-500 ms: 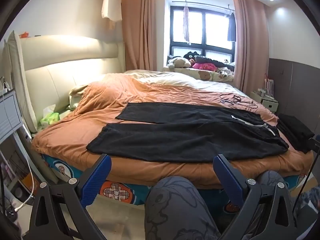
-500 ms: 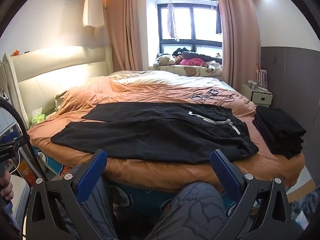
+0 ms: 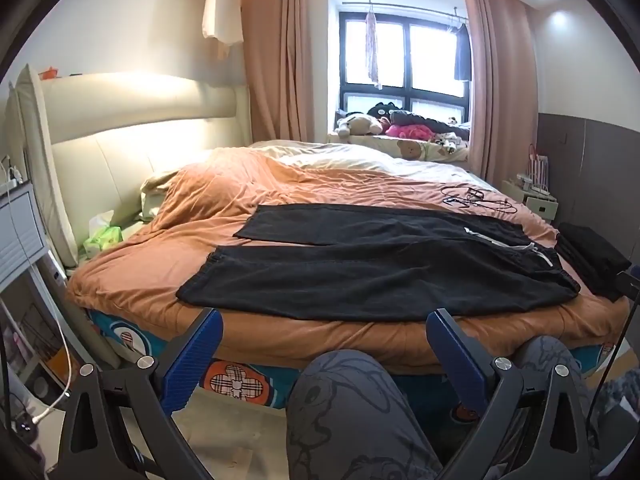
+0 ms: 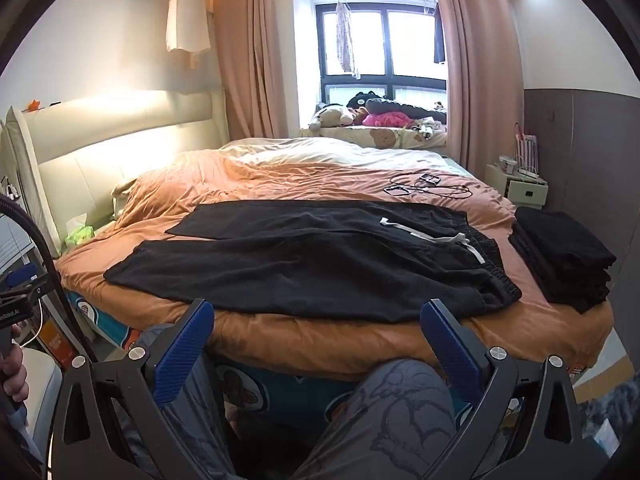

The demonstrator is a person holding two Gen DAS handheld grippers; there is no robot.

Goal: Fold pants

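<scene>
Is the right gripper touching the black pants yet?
Apart. In the right wrist view the right gripper hangs open short of the bed edge, orange cover showing between its fingertips and the black pants.

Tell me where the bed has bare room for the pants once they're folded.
Bare orange cover lies between the pants and the headboard, and past them toward the window. The right end is crowded: folded black stack, cables.

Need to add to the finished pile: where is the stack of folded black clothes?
In the right wrist view the stack sits at the right edge of the bed, just beyond the waistband of the spread pants.
</scene>
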